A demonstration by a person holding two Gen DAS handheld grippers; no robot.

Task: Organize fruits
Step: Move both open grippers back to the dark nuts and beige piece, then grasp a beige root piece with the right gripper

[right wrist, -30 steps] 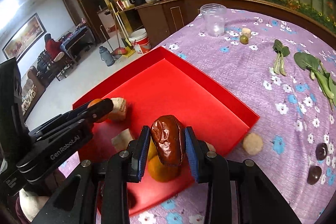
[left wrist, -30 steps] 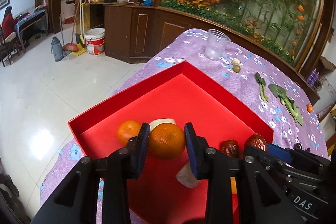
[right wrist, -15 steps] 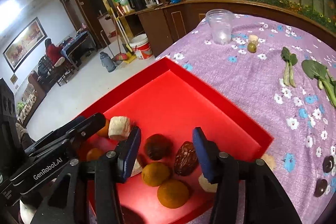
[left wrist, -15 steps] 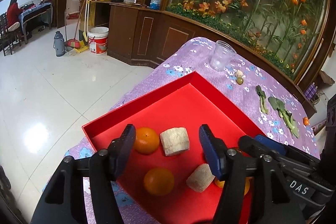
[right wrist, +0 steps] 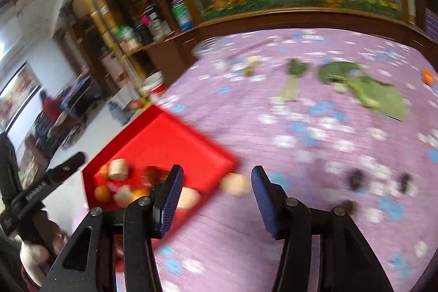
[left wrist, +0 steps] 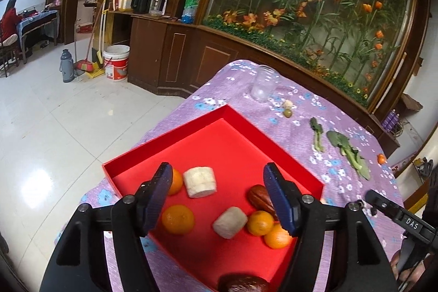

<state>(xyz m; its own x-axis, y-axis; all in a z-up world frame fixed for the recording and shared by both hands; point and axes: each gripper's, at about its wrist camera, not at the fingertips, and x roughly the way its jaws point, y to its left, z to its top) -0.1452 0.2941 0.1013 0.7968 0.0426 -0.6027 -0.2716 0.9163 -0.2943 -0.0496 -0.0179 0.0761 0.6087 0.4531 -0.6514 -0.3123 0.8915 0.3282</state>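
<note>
The red tray (left wrist: 164, 152) holds several oranges, among them one orange (left wrist: 178, 219) just below my left gripper (left wrist: 217, 182). That gripper hangs above the tray, its jaws opening with nothing between them. Two pale banana pieces (left wrist: 199, 182) and a brown date (left wrist: 258, 196) also lie in the tray. In the blurred right wrist view, my right gripper (right wrist: 217, 177) hovers over the purple cloth right of the tray (right wrist: 164, 133), jaws opening and empty. A pale round piece (right wrist: 235, 184) lies on the cloth just beyond its fingertips. Dark dates (right wrist: 357, 178) lie further right.
A clear plastic cup (left wrist: 264, 84) stands at the table's far end, with a small green fruit (left wrist: 287, 113) near it. Leafy greens (left wrist: 347, 149) and a small orange (left wrist: 381, 159) lie on the cloth to the right. Tiled floor drops off left of the table.
My left gripper let go of the orange, which now lies in the tray, and rose. My right gripper dropped the date into the tray and swung right over the cloth.
</note>
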